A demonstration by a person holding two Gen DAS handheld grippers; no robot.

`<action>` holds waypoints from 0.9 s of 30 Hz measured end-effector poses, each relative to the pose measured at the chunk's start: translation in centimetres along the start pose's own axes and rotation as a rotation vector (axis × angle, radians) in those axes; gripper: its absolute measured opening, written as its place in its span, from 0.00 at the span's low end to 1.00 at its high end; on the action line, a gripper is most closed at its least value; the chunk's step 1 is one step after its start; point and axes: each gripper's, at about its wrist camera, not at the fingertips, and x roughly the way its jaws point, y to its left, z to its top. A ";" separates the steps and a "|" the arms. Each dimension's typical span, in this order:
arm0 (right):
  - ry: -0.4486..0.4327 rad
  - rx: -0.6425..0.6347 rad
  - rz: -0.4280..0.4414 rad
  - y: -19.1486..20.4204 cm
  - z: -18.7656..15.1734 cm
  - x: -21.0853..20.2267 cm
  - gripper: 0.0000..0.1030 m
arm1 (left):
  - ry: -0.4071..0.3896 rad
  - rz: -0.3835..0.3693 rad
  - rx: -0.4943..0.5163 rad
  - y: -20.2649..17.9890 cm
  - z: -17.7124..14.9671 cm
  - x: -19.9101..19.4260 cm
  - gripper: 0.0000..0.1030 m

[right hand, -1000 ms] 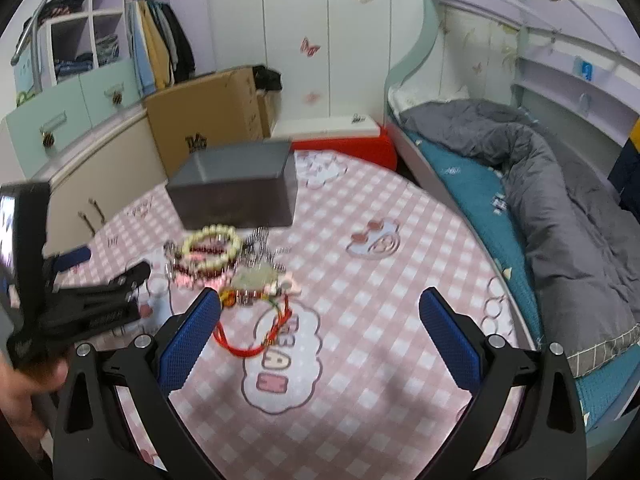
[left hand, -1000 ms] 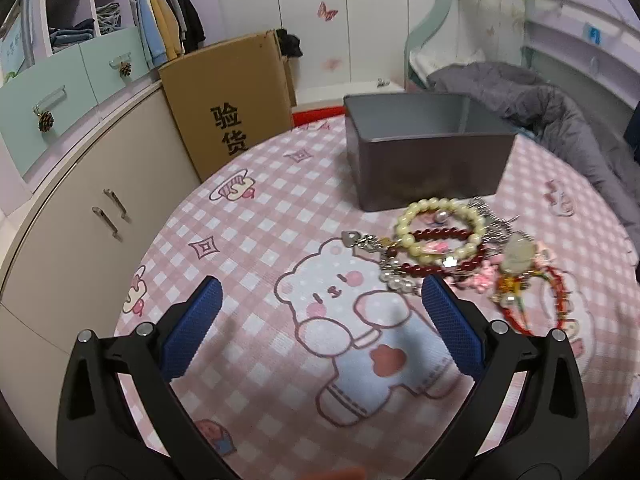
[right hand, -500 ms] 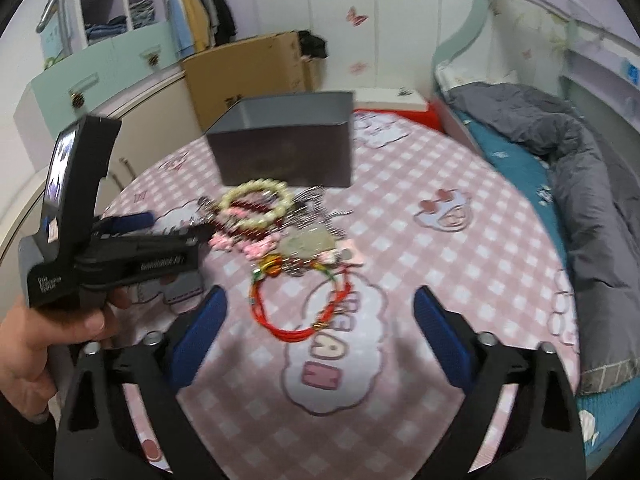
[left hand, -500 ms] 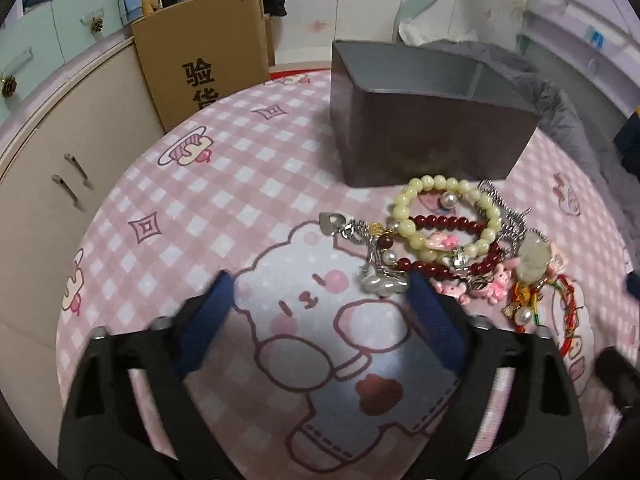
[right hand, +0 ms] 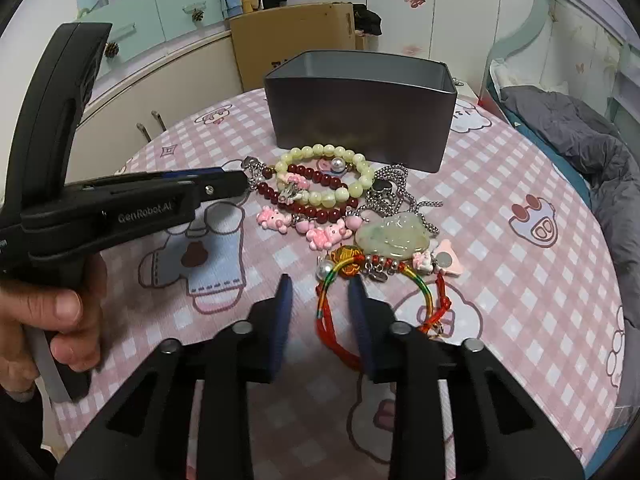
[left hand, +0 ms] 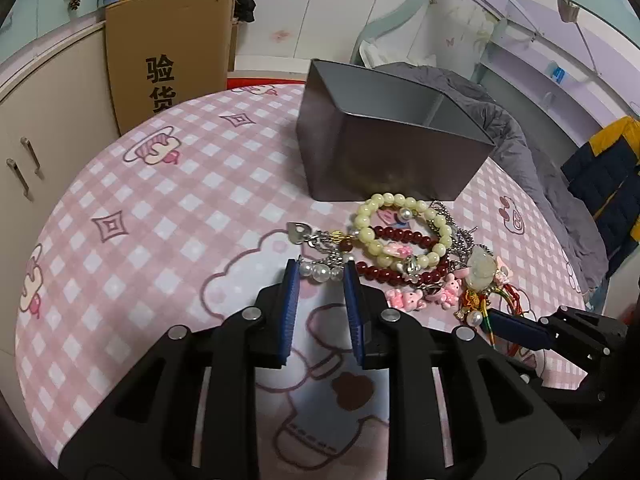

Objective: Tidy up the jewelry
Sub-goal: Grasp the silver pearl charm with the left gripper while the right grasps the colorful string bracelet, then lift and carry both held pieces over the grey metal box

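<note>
Both claws are down at the pile of jewelry on the pink checked tablecloth (left hand: 168, 200). The left gripper (left hand: 320, 274) has its blue pads narrowed but still apart, with the pearl charm cluster (left hand: 320, 271) sitting right between the tips; whether the pads touch the pearls I cannot tell. From that claw, the pale yellow bead bracelet (left hand: 404, 232) lies at one o'clock, just beyond the tips, overlapping the dark red bead bracelet (left hand: 400, 272). The pink bear charms (left hand: 404, 299) sit at three o'clock, close beside the right pad.

Over on the other side, the right gripper (right hand: 320, 286) is also part-way narrowed, pads apart, and the red cord bracelet (right hand: 332, 328) runs between them near its coloured knot (right hand: 346, 264); no firm clamp shows. The jade pendant (right hand: 394, 236) lies at one o'clock from this claw, near the tips. The silver chain (right hand: 394, 190) is past it, toward twelve.

The grey metal box (right hand: 360, 120) stands open at twelve o'clock, just behind the whole pile. The hand (right hand: 48, 320) holding the left gripper shows at nine o'clock.
</note>
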 end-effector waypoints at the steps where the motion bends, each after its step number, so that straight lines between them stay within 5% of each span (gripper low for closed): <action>1: 0.003 0.006 0.007 -0.1 -0.1 -0.1 0.14 | -0.006 0.014 0.009 -0.1 0.0 -0.2 0.22; 4: 0.001 0.011 0.012 -0.3 -0.3 -0.2 0.14 | 0.013 0.036 -0.009 0.3 -0.1 0.0 0.24; 6: 0.000 0.013 0.011 -0.3 -0.4 -0.4 0.14 | 0.014 0.012 -0.003 0.1 0.2 0.2 0.45; 8: 0.001 0.014 0.007 -0.2 -0.5 -0.6 0.15 | 0.026 0.061 0.046 -0.7 0.5 0.7 0.88; 9: 0.002 0.010 0.004 -0.1 -0.3 -0.3 0.16 | 0.039 0.122 0.067 -0.9 0.5 1.1 0.91; 16: -0.001 0.017 0.016 -0.1 -0.5 -0.3 0.16 | 0.024 0.113 0.044 0.5 0.7 0.8 0.56; 22: -0.001 0.012 0.010 -0.1 -0.7 -0.5 0.15 | 0.039 0.136 0.115 0.0 0.7 1.2 0.56; 24: -0.003 0.013 0.006 -0.1 -0.6 -0.5 0.07 | 0.034 0.107 0.143 -0.5 0.7 1.3 0.31; 27: -0.001 0.026 0.035 -0.7 -0.6 -0.8 0.02 | 0.034 0.016 0.163 -0.8 0.5 0.9 0.26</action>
